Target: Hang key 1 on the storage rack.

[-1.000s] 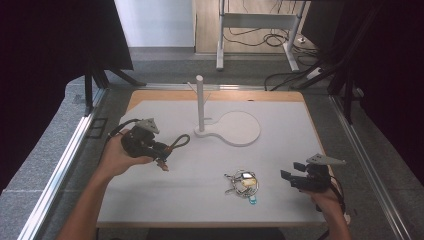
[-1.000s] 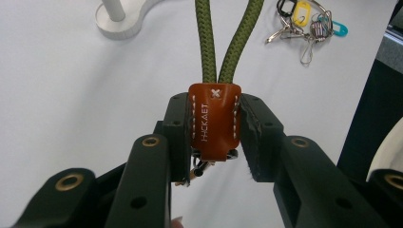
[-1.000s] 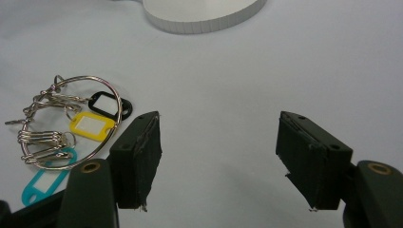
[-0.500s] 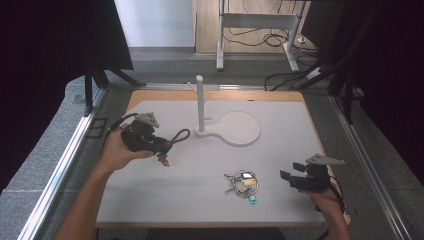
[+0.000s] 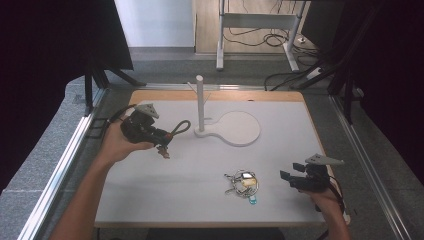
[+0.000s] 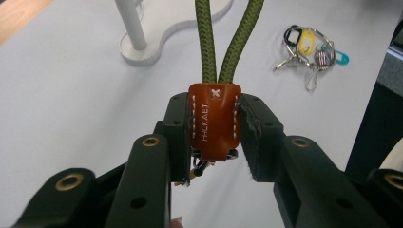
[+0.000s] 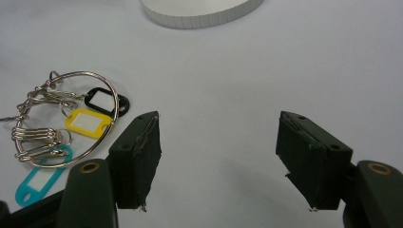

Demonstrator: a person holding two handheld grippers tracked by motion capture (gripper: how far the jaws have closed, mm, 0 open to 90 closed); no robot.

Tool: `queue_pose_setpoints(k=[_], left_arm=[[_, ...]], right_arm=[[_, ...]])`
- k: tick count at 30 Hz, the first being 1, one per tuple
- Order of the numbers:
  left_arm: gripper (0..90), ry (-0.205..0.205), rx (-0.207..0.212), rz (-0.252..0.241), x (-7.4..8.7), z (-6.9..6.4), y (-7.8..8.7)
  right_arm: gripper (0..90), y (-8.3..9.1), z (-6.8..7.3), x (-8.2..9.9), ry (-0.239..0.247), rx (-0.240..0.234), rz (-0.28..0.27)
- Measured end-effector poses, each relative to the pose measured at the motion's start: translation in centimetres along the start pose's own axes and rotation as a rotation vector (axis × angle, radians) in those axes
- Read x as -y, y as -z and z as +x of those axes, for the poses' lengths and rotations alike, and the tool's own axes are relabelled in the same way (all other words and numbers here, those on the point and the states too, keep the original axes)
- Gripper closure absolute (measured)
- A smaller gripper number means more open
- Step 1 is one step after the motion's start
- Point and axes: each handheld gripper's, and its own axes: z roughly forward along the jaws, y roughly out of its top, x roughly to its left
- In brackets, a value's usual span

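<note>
A brown leather tab (image 6: 214, 121) joining two strands of an olive-green rope loop (image 6: 228, 40) sits clamped between the jaws of the left gripper (image 6: 215, 130), which holds it above the left part of the white table (image 5: 200, 200). In the high view the rope loop (image 5: 181, 127) curves out from the left gripper (image 5: 162, 144) toward the white post stand (image 5: 200, 102), whose flat round base (image 5: 239, 128) lies just beyond. Nearer the person, a key ring with coloured tags (image 5: 242, 183) lies flat on the table. The right gripper (image 5: 286, 178) rests low at the right edge, its jaws spread apart with nothing between them; the key ring (image 7: 66, 128) lies just beside its left jaw.
</note>
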Motion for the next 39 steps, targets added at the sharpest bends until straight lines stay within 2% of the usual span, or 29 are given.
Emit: queue_pose_setpoints(k=[5, 12, 19, 23, 28, 32, 39], left_arm=[[66.8, 0.005, 0.010, -0.007, -0.7, 0.3, 0.1], [66.7, 0.007, -0.006, 0.003, -1.6, 0.8, 0.0], [66.8, 0.026, -0.009, 0.003, -2.3, 1.8, 0.3], [66.8, 0.036, 0.008, -0.010, -2.5, 2.3, 0.5], [66.7, 0.050, 0.009, -0.004, -2.7, 2.8, 0.4], [66.7, 0.070, 0.009, -0.025, -3.0, 3.2, 0.7], [66.7, 0.061, 0.010, -0.021, -4.1, 3.9, 0.9]], right_arm=[[31.7, -0.1, -0.1, 0.1, -0.008, 0.003, 0.009], [31.7, -0.1, -0.1, 0.1, -0.005, 0.004, 0.019], [31.7, -0.1, -0.2, 0.2, -0.015, 0.008, 0.013], [31.7, -0.1, -0.3, 0.2, -0.014, 0.008, 0.014], [31.6, -0.3, -0.3, 0.3, -0.019, 0.011, 0.024], [31.6, -0.4, -0.3, 0.3, -0.019, 0.012, 0.028], [31.6, -0.3, -0.3, 0.2, -0.013, 0.011, 0.024]])
